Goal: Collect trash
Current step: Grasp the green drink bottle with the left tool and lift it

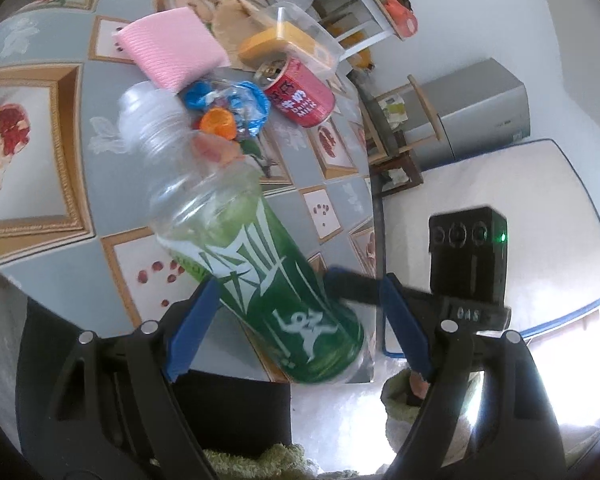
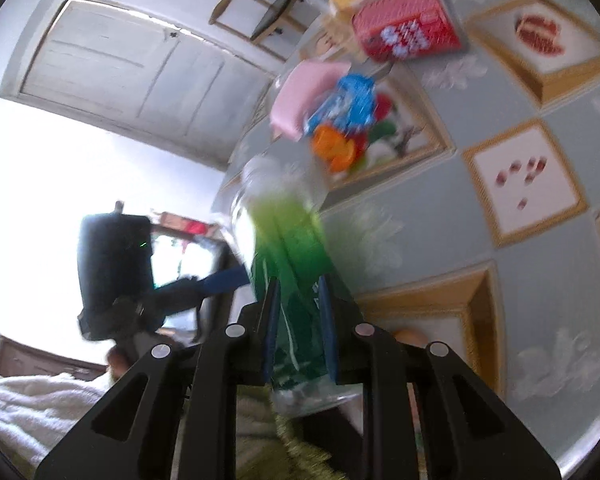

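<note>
An empty plastic bottle with a green label (image 1: 260, 264) is tilted above the table edge. My right gripper (image 2: 298, 308) is shut on its lower body (image 2: 292, 264); one of its blue fingers shows against the bottle in the left wrist view (image 1: 352, 284). My left gripper (image 1: 296, 316) is open, its blue pads on either side of the bottle, not pressing it. Beyond lie a blue crumpled wrapper (image 1: 236, 100), an orange cap (image 1: 218, 122), a red can (image 1: 300, 98) and a pink cloth (image 1: 172, 50).
The table (image 1: 40, 160) has a grey cloth printed with framed fruit pictures. A yellow box in a clear container (image 1: 288, 40) stands behind the can. A white mattress (image 1: 520, 208) and a grey cabinet (image 1: 480, 108) lie beyond the table edge. A door (image 2: 120, 72) is in the right wrist view.
</note>
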`<state>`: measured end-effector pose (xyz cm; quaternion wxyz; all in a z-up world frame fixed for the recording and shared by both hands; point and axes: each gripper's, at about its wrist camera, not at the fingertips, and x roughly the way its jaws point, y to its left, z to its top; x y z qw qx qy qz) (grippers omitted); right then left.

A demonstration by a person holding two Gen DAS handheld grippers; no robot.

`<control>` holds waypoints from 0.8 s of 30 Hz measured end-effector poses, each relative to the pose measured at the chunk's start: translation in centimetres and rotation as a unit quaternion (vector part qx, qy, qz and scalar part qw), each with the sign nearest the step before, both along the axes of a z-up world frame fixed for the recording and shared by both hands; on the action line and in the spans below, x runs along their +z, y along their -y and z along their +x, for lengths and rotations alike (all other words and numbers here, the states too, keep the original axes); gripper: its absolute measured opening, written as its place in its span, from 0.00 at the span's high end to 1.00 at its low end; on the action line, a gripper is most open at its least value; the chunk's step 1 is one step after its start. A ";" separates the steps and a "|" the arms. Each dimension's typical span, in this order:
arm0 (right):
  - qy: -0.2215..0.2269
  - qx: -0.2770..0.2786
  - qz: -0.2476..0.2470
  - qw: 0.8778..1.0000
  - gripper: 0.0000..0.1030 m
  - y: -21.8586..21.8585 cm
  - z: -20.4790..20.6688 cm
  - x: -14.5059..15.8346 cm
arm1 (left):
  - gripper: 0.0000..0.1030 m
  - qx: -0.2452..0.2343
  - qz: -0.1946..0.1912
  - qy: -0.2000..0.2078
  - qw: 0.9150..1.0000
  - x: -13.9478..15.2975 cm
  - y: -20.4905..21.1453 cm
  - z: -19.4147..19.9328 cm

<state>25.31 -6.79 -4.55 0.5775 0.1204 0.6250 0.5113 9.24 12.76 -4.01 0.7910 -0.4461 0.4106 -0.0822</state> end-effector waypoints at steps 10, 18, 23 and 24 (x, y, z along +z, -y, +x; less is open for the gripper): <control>-0.038 0.030 0.020 0.999 0.81 -1.3 -3.8 -1.5 | 0.26 0.013 0.042 -0.066 0.997 -0.8 -0.7 0.4; -0.018 0.008 -0.002 1.000 0.81 -0.5 -5.5 -1.3 | 0.44 0.001 0.043 -0.117 0.992 -2.9 -1.8 1.3; 0.030 -0.064 -0.020 0.997 0.81 2.7 -4.2 0.7 | 0.44 -0.016 0.040 -0.100 0.994 -3.1 -2.6 0.8; 0.042 -0.076 -0.027 0.996 0.81 3.1 -3.7 1.1 | 0.44 -0.019 0.046 -0.097 0.994 -3.0 -2.7 0.5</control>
